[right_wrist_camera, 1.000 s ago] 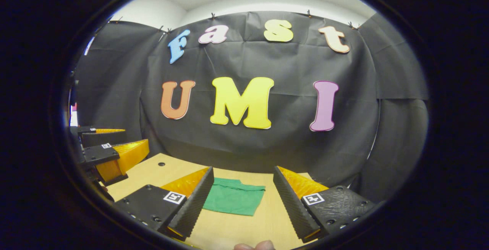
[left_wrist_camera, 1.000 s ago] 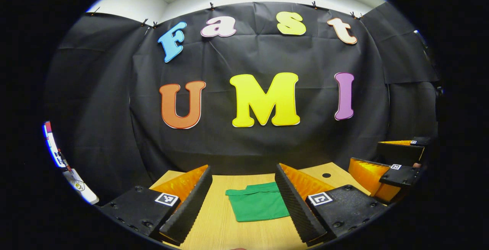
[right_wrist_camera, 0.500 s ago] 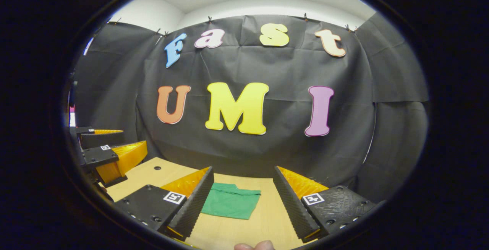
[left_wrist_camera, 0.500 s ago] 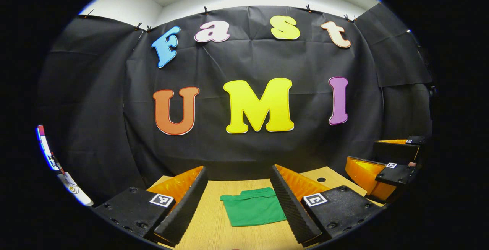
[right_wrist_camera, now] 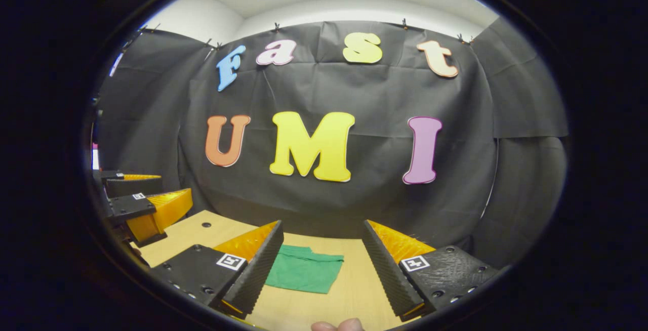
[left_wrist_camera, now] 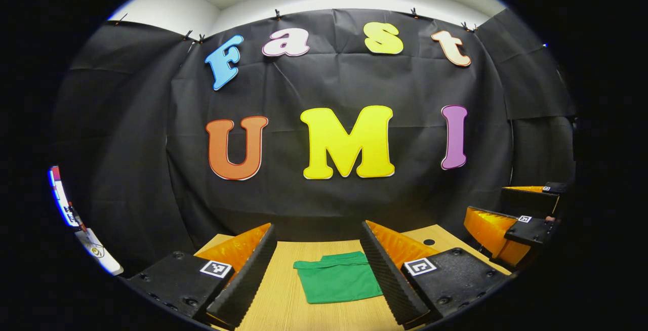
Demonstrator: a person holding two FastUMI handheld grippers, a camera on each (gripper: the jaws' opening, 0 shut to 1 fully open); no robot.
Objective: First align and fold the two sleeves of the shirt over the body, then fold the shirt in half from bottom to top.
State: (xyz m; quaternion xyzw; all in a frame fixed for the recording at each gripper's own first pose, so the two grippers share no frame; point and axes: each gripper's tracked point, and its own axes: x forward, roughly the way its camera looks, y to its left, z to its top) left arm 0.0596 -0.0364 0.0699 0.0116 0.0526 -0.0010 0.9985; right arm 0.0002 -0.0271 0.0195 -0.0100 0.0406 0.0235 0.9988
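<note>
- The green shirt (left_wrist_camera: 338, 283) lies flat on the wooden table (left_wrist_camera: 283, 303) as a compact rectangle, its layers stacked, so the folding looks done.
- The left gripper (left_wrist_camera: 318, 276) is held above the table with its fingers spread wide and gripping nothing.
- The right gripper (right_wrist_camera: 322, 270) is likewise spread and empty, clear of the cloth.
- The shirt looks light, soft and limp, likely to sag and unfold if lifted; a pinch at the layered corners or edge should hold it best.

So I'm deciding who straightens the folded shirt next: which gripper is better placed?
Left, marginally: the green shirt lies centred between its open fingers, while it sits off toward the right gripper's left finger.
</note>
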